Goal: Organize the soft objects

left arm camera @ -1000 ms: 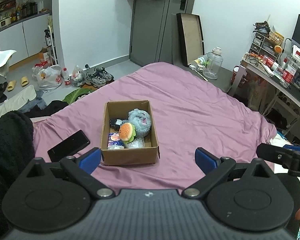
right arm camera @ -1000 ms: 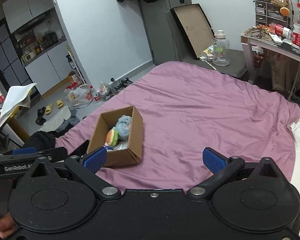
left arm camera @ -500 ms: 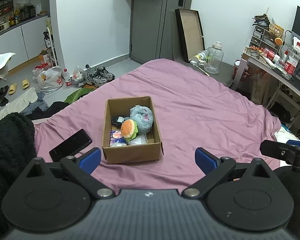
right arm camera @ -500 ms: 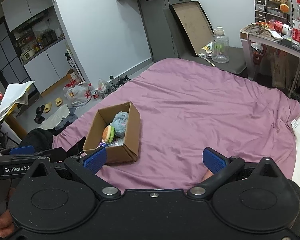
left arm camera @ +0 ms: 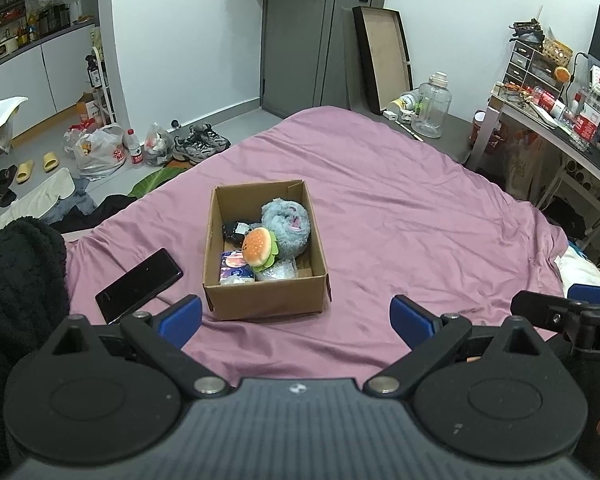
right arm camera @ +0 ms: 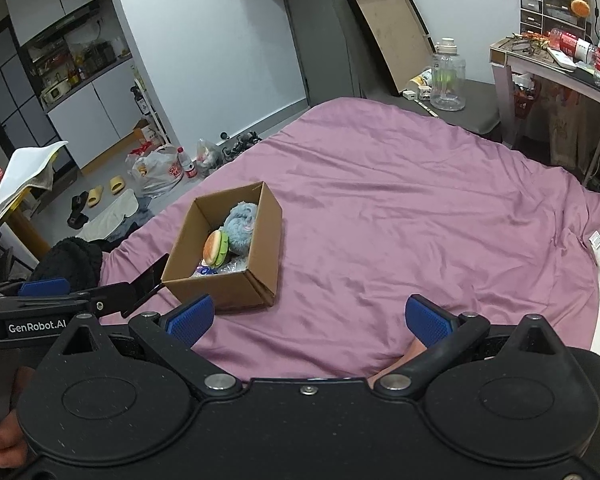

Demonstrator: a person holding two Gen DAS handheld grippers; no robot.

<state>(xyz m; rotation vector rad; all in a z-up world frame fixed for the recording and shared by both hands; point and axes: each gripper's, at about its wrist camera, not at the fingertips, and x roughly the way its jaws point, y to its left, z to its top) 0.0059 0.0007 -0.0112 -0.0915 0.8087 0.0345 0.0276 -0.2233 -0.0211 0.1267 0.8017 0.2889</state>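
Left claw (left arm camera: pixel 296 316) spread wide, empty; right claw (right arm camera: pixel 307 318) spread wide, empty.

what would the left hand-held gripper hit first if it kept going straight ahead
Probably the near wall of the box, which lies just ahead between the open fingers of the left hand-held gripper. Depth is unclear; if angled lower, it would meet the bedspread first.

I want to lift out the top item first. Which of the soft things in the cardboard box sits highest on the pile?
The burger plush, orange bun with green frill: it rests on top of the packets, leaning against the blue furry toy, inside the cardboard box.
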